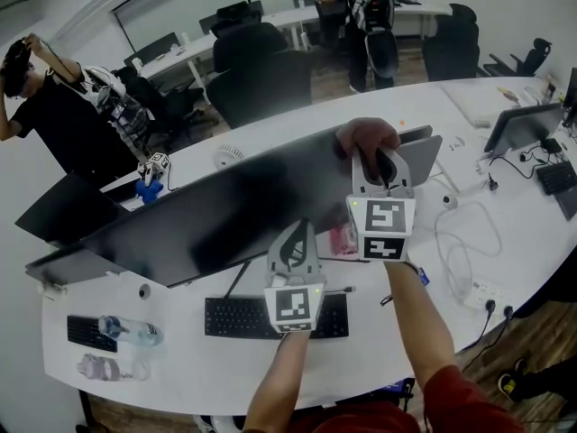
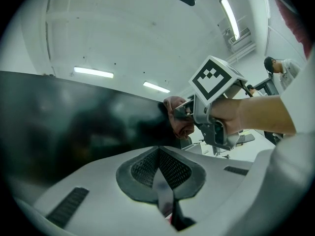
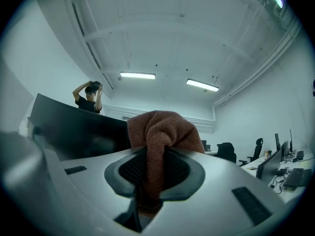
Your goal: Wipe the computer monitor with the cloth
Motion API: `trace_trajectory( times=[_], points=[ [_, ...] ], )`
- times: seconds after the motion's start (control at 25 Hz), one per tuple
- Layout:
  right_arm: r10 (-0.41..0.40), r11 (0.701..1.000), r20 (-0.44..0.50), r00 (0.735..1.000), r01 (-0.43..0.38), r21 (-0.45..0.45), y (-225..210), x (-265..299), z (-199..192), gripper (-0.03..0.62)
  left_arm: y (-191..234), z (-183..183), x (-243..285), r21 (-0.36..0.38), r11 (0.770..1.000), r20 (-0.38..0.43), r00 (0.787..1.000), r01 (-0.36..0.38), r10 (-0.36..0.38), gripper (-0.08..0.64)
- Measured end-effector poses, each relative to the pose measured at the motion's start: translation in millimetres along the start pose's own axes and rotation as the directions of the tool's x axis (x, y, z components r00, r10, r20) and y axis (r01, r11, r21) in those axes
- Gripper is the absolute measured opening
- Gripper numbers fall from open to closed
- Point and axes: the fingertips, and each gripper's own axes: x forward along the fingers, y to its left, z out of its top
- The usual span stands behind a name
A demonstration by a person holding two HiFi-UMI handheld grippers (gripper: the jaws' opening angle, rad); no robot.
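Now the right claw (image 1: 376, 164) grips the cloth (image 1: 365, 136) at the monitor's (image 1: 216, 210) top right corner, screen stretching leftward; the left claw (image 1: 294, 235) hangs closed, empty.

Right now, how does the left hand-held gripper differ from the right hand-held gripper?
The right hand-held gripper is clamped on the reddish-brown cloth; the left hand-held gripper is shut on nothing. The right one is up at the monitor's upper corner, while the left one sits lower, near the monitor's bottom edge. Both carry a marker cube.
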Motion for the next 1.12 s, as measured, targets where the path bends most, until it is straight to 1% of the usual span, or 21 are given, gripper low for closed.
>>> trace_trajectory(
  times=[0.28,0.6,0.72,0.88,1.04,1.12],
  points=[
    [0.002,1.0,0.003,1.0,-0.002,-0.027,0.0,1.0,-7.3,0.083,-6.3,-12.4,2.9,0.006,1.0,-0.031,0.999,0.02,-0.02,0.028],
    [0.004,1.0,-0.019,1.0,-0.004,0.006,-4.6,-0.2,-32.6,0.083,-14.2,-18.6,7.2,0.006,1.0,-0.038,0.999,0.027,-0.027,0.028],
    [0.005,1.0,-0.032,0.999,-0.005,0.013,-6.0,-1.1,-43.6,0.083,-16.9,-22.2,8.0,-0.006,1.0,-0.04,0.999,0.026,-0.026,0.028],
    [0.009,1.0,-0.051,0.999,-0.008,0.025,-6.9,-1.0,-59.5,0.083,-17.1,-30.0,7.7,0.005,1.0,-0.061,0.998,0.025,-0.025,0.028],
    [0.014,0.999,-0.084,0.996,-0.01,0.041,-6.9,-2.4,-80.1,0.083,-16.7,-32.5,6.1,-0.033,0.999,-0.053,0.999,0.008,-0.01,0.028],
    [0.016,0.998,-0.096,0.995,-0.01,0.056,-6.6,-2.6,-89.6,0.083,-17.1,-38.2,5.1,-0.024,1.0,-0.063,0.998,0.012,-0.013,0.028]
  ],
)
